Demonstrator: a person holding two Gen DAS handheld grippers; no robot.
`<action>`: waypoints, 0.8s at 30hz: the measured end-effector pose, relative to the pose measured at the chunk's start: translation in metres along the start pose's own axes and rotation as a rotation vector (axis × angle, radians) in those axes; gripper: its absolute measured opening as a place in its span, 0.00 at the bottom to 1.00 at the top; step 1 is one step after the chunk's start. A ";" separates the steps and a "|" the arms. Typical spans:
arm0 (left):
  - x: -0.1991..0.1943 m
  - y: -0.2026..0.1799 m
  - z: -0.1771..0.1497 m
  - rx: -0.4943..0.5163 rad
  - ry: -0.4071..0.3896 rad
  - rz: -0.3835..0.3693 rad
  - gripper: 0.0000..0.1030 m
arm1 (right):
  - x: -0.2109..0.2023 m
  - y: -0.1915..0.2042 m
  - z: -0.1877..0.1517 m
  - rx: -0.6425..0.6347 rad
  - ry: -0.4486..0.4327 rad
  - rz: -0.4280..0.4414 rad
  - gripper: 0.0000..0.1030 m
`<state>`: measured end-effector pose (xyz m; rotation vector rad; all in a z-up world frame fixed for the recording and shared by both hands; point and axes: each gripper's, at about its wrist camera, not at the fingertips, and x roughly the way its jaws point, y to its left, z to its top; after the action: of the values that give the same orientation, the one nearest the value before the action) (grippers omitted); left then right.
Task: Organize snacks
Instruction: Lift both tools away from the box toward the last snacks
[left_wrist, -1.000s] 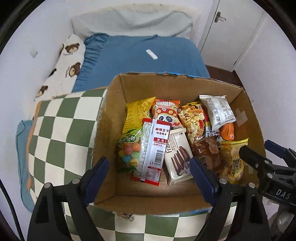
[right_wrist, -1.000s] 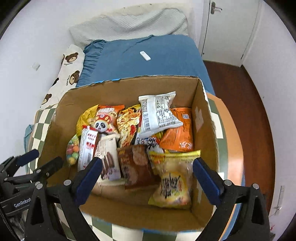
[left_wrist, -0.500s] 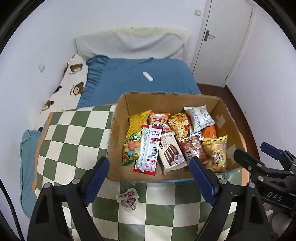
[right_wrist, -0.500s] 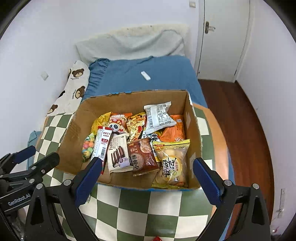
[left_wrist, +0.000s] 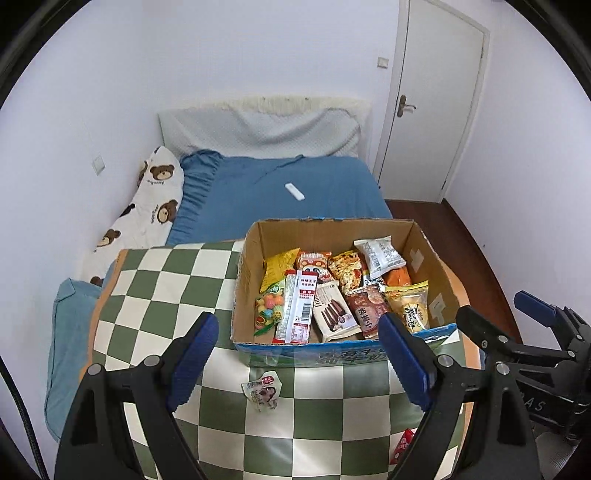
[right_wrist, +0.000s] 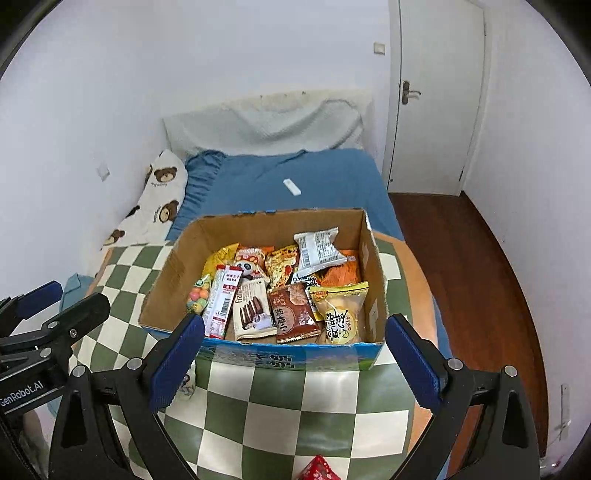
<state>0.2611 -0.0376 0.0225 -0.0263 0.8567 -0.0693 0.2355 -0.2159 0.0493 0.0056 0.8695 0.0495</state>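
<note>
I hold both tools above the near end of the bed, tilted down, so that each camera takes in the whole cardboard box (left_wrist: 334, 349) at once. My left gripper (left_wrist: 297, 360) has its jaws spread wide with nothing between them; my right gripper (right_wrist: 295, 363) stands the same way, empty and open. I judge that this is a survey stance: wide jaws are ready for whichever packet I choose.

The box sits on the green-and-white checked blanket (left_wrist: 155, 280), toward its right side, and it is open on top so I can drop packets in from above. Most snacks already lie inside it, overlapping side by side: a bag of coloured candy balls (left_wrist: 269, 306) at the left wall, a long red-and-white packet (left_wrist: 297, 308) next to it, a chocolate biscuit pack (left_wrist: 334, 312), a brown cake packet (left_wrist: 367, 308) and a yellow bun packet (left_wrist: 410, 306) at the right, with more bags behind them.

Two things lie outside, which I take to be what is left of the job. A small clear-wrapped snack (left_wrist: 263, 391) rests on the blanket just in front of the box. A red wrapper (right_wrist: 317, 469) lies nearer to me at the blanket's edge; it is cut off by the frame, so I cannot be sure what it is.
</note>
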 end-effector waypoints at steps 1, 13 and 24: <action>-0.003 -0.001 -0.001 0.003 -0.006 0.001 0.86 | -0.005 0.000 -0.001 0.003 -0.010 -0.001 0.97; 0.024 0.000 -0.050 0.023 0.130 0.000 0.90 | 0.003 -0.023 -0.052 0.143 0.120 0.068 0.84; 0.099 0.031 -0.143 0.023 0.410 0.071 0.98 | 0.111 -0.074 -0.212 0.471 0.543 0.089 0.69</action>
<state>0.2192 -0.0130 -0.1467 0.0414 1.2652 -0.0180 0.1479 -0.2879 -0.1741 0.4914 1.4071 -0.0753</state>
